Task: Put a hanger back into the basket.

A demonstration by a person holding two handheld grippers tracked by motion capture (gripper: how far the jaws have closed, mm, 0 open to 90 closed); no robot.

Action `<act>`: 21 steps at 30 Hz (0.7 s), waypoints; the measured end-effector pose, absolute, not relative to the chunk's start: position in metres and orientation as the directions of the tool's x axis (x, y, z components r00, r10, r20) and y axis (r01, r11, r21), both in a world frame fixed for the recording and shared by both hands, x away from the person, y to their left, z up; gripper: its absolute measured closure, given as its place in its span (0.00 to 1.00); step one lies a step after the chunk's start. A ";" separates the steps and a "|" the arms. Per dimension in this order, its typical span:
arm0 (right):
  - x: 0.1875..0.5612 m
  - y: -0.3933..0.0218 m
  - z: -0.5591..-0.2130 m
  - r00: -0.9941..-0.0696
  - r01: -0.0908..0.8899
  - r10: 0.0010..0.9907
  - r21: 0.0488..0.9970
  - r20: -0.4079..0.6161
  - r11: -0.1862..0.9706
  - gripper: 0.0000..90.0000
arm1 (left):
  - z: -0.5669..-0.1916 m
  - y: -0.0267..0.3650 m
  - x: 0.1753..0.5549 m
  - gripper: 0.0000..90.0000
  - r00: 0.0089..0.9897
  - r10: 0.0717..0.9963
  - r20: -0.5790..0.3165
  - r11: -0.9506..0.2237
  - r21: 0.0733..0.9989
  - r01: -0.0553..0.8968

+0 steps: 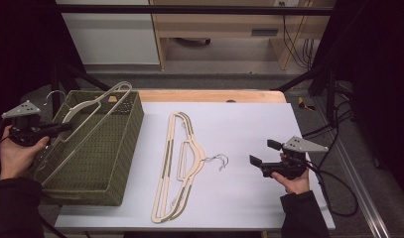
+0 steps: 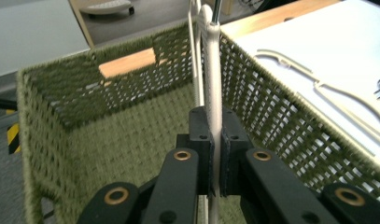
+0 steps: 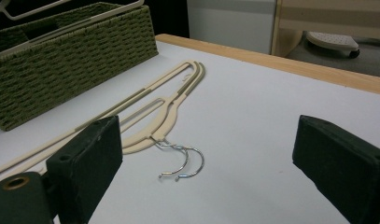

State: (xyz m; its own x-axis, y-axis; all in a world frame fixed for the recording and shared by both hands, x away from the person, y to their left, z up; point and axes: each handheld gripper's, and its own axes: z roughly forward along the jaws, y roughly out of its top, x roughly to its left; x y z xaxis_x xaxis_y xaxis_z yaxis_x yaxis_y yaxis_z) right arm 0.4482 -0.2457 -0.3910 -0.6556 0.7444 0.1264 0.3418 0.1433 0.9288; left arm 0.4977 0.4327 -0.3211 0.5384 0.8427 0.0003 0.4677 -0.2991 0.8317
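A beige plastic hanger [image 1: 95,106] slants across the green woven basket [image 1: 115,163], one end above its far rim. My left gripper [image 1: 65,127] is shut on this hanger's bar at the basket's left side. In the left gripper view the hanger [image 2: 211,70] runs up from between the closed jaws [image 2: 214,135] over the basket [image 2: 131,84]. Two more beige hangers [image 1: 182,158] lie stacked on the white table top, their metal hooks [image 1: 218,161] pointing right. My right gripper [image 1: 264,152] hovers open just right of those hooks. Its view shows the stacked hangers [image 3: 164,107] and hooks [image 3: 183,161] ahead between the jaws [image 3: 211,158].
The white sheet [image 1: 239,124] covers the table, with a wooden edge [image 1: 214,95] at the back. Cables [image 1: 333,188] trail off the right gripper near the table's right edge. Black frame posts [image 1: 318,74] stand at the right, and cabinets sit on the floor beyond.
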 end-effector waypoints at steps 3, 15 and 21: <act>0.449 -0.246 -0.391 -0.660 0.341 0.742 0.928 0.122 0.150 0.10 | -0.325 0.435 0.495 0.96 0.540 0.842 -0.006 -0.300 0.826 0.477; 0.450 -0.243 -0.394 -0.659 0.352 0.742 0.922 0.124 0.159 0.10 | -0.346 0.433 0.495 0.96 0.532 0.846 -0.014 -0.326 0.778 0.538; 0.450 -0.243 -0.394 -0.659 0.355 0.741 0.922 0.128 0.156 0.10 | -0.371 0.429 0.503 0.95 0.514 0.857 -0.047 -0.307 0.754 0.581</act>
